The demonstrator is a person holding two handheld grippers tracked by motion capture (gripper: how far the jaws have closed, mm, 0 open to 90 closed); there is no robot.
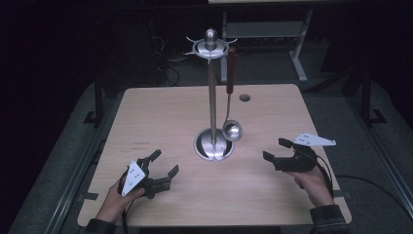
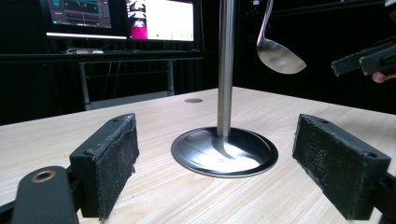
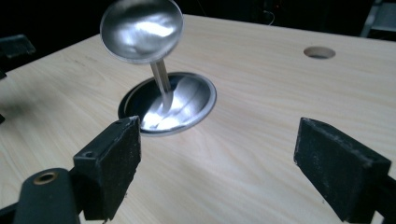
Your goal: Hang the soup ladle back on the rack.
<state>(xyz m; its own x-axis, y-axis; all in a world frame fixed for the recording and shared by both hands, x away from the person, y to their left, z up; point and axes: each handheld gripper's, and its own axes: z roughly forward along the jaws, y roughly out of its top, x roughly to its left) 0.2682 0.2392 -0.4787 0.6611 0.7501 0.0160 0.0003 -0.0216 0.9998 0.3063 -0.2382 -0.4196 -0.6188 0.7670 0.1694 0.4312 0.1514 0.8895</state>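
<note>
A steel utensil stand rises from a round base at the table's middle. From its top ring hangs a ladle with a dark red handle, its bowl beside the pole just above the base. My left gripper is open near the front left, jaws empty, facing the base and the ladle bowl. My right gripper is open at the front right, nothing between its jaws, looking at the ladle bowl and the base.
The light wooden table has a small round hole at its back right. Monitors glow behind the table in the left gripper view. A desk frame stands on the floor beyond.
</note>
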